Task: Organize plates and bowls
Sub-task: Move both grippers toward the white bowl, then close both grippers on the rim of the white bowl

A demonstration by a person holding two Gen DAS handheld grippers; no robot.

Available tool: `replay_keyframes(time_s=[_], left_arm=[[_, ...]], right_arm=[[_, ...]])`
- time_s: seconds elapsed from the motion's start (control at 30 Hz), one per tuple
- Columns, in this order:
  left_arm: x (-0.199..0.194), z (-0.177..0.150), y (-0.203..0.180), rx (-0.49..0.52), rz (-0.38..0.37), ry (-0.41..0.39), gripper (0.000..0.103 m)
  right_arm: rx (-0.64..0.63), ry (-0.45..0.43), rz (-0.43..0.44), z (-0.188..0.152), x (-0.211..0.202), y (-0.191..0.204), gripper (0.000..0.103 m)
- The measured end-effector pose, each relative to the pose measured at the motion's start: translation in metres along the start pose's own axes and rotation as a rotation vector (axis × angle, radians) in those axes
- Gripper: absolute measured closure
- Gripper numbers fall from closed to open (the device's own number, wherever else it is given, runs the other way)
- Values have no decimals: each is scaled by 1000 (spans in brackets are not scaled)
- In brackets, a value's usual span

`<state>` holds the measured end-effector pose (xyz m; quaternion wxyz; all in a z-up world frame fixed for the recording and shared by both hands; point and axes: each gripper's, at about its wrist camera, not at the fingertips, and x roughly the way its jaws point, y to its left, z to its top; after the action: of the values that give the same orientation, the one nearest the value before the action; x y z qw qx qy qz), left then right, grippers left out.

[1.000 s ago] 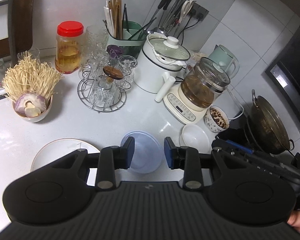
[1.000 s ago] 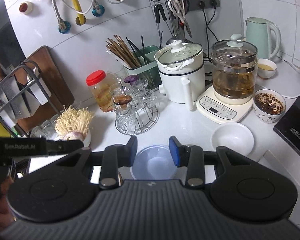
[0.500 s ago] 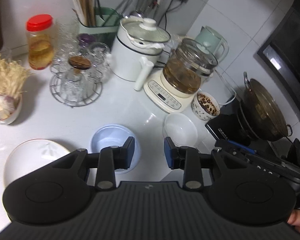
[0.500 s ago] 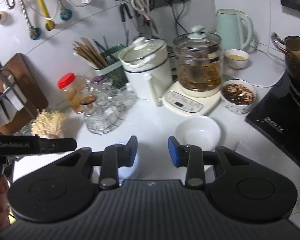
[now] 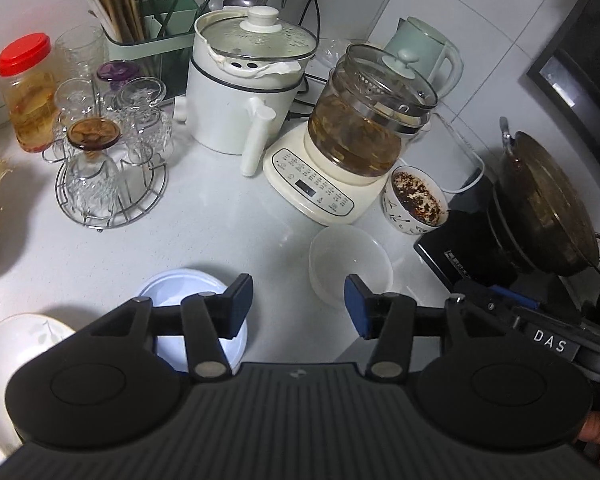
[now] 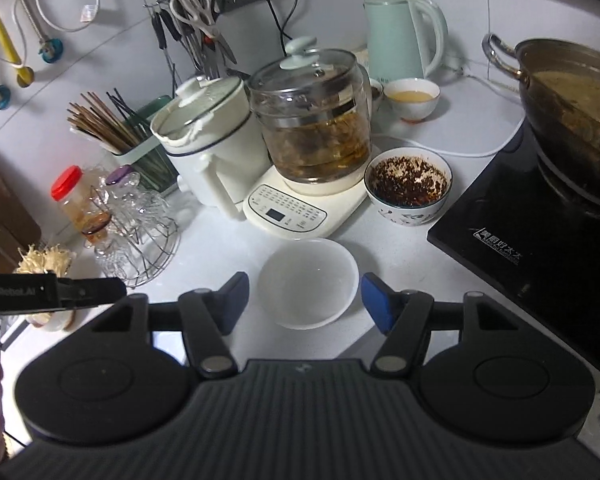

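The small round white plastic bowl (image 6: 308,282) sits on the white bench (image 6: 220,248) just in front of the cream kettle base (image 6: 296,210). The right hand-held gripper (image 6: 304,302) hovers spread, empty, its jaws flanking the bowl, so it is nearer. The left hand-held gripper (image 5: 298,306), also spread and empty, has the bowl (image 5: 350,264) ahead to its right.

free: bare counter (image 6: 220,248) before white bowl (image 6: 308,282); blocked: kettle base (image 6: 300,210), chili bowl (image 6: 408,184), cooktop (image 6: 540,248)
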<state>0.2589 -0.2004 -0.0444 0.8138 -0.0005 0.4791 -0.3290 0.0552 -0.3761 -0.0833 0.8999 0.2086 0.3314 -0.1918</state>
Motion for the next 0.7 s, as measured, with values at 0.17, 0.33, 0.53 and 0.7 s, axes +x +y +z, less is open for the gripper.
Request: replay_keyframes(time_s=[0.17, 0.33, 0.53, 0.7], left_arm=[[28, 5, -1, -26, -13, 22, 42], [53, 8, -2, -2, 50, 41, 41], [75, 17, -3, 1, 65, 42, 37], [97, 19, -2, -42, 20, 70, 37]], right_arm=[[5, 34, 16, 4, 21, -13, 38], [26, 80, 45, 10, 44, -27, 15], [71, 106, 112, 20, 68, -41, 0], [117, 126, 129, 22, 92, -56, 0]])
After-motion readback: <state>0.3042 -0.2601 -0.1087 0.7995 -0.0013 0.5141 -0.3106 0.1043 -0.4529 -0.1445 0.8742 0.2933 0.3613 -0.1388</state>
